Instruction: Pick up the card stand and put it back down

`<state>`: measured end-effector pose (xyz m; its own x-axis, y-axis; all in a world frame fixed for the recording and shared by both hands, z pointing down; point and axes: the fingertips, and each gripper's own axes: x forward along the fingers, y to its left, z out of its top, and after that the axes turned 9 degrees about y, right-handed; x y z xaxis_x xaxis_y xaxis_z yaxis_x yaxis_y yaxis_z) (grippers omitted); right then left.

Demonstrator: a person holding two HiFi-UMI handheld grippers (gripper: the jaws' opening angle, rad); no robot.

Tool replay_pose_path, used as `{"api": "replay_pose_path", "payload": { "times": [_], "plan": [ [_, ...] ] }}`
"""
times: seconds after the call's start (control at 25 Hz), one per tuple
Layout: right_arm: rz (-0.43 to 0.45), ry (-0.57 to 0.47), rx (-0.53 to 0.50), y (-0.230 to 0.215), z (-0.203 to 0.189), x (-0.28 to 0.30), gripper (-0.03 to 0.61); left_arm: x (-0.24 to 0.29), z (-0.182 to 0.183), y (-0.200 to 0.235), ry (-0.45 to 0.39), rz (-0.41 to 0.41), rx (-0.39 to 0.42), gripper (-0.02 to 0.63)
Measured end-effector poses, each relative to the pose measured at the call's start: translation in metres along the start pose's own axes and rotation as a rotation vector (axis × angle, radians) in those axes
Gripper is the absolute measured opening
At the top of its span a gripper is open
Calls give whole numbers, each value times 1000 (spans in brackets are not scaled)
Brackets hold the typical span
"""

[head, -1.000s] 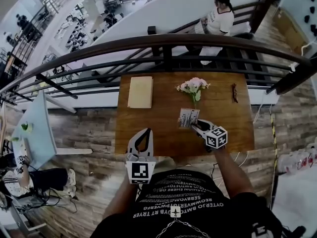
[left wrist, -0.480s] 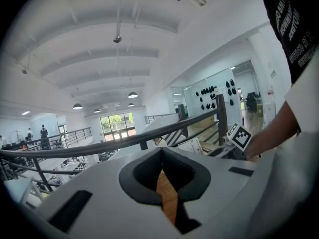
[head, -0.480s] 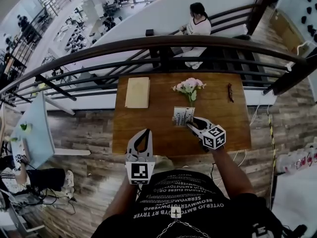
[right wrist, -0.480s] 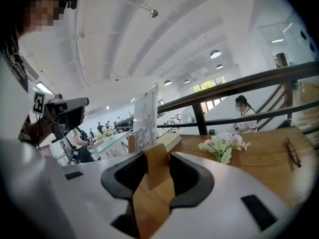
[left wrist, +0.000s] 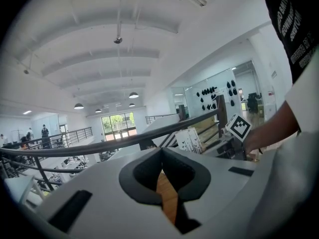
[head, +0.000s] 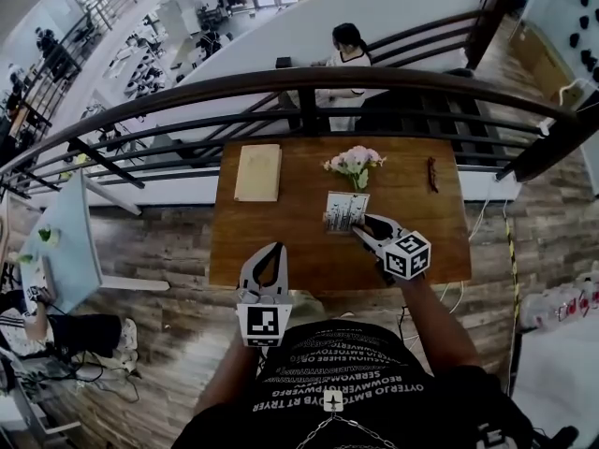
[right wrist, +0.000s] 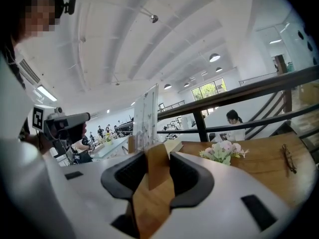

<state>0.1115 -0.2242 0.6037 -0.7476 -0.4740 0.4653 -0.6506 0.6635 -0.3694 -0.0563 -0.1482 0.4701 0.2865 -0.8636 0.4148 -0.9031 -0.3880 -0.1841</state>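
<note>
Up by the railing, a wooden table [head: 281,251] carries a tan book [head: 257,172] at its far left corner and a small bunch of pink flowers [head: 354,162] near the far edge. Over the table's middle hangs the card stand [head: 344,211], a printed card upright in a wooden block. It looks light and stiff but easy to tip, so the block is the place to hold. Right gripper [head: 360,230] is clamped on exactly that block. Left gripper [head: 273,249], jaws together and empty, waits over the near edge.
</note>
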Motion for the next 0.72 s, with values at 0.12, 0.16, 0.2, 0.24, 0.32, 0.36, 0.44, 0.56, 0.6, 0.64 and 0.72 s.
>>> {"api": "replay_pose_path", "payload": {
  "times": [0.12,0.16,0.2,0.24,0.32,0.36,0.44,0.56,0.6,0.64,0.72],
  "plan": [
    [-1,-6,-8,4,9,-3,158,-2,3,0,-6,5,-5,23],
    [-1,-9,-10,6,12,-5,158,-3,4,-1,-9,6,-5,23],
    [-1,-14,-13,8,16,-7,158,-4,5,-2,-12,4,-6,23],
    [0,-21,-15,10,19,-9,158,-4,6,-4,-15,2,-6,23],
    [5,-37,-20,14,27,-13,158,-3,8,-6,-18,-5,-4,23],
    [7,-44,-22,16,31,-15,158,-2,9,-7,-19,-7,-4,23],
    [9,-51,-28,20,38,-18,158,-1,12,-9,-21,-10,-3,23],
    [6,-55,-43,27,46,-22,158,-2,15,-9,-30,-12,2,23],
    [4,-58,-51,29,48,-23,158,-2,16,-8,-33,-11,1,23],
    [4,-62,-59,31,50,-24,158,-3,16,-7,-36,-10,-1,23],
    [5,-73,-69,34,56,-27,158,-3,17,-7,-38,-9,-3,23]
  ]
}}
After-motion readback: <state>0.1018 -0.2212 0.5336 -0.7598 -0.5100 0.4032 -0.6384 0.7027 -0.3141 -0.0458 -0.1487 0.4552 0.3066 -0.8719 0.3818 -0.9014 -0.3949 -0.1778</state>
